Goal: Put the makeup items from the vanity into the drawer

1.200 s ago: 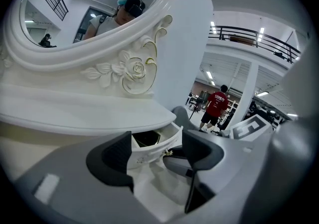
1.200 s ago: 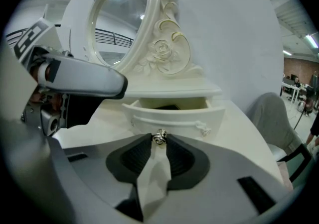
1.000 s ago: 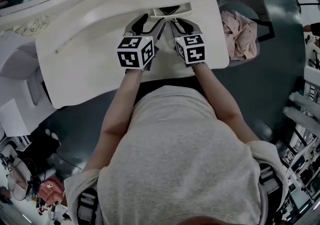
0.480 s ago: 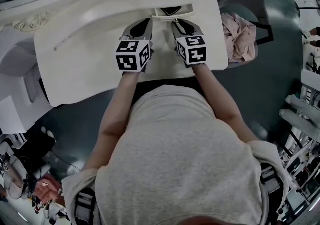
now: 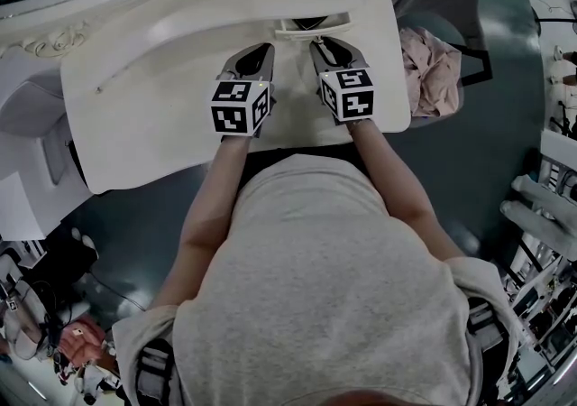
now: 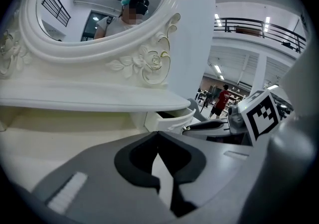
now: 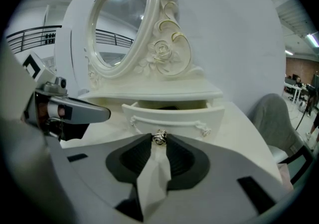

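The white vanity (image 5: 162, 79) has a small drawer (image 5: 311, 28) standing partly open under its raised shelf, with something dark inside (image 7: 167, 108). My right gripper (image 5: 325, 40) reaches the drawer front, and its tips are shut on the small metal drawer knob (image 7: 159, 137). My left gripper (image 5: 261, 53) hovers over the tabletop just left of the drawer (image 6: 169, 118), shut with nothing between its jaws. No loose makeup item shows on the tabletop.
An oval mirror (image 7: 124, 19) with carved roses rises behind the shelf. A grey chair with a pink cloth (image 5: 431, 57) stands to the vanity's right. The person's torso fills the lower part of the head view. Clutter lies on the floor at lower left.
The left gripper's jaws have shut, and it has drawn back a little to the left of the drawer. The right gripper has stayed at the drawer front.
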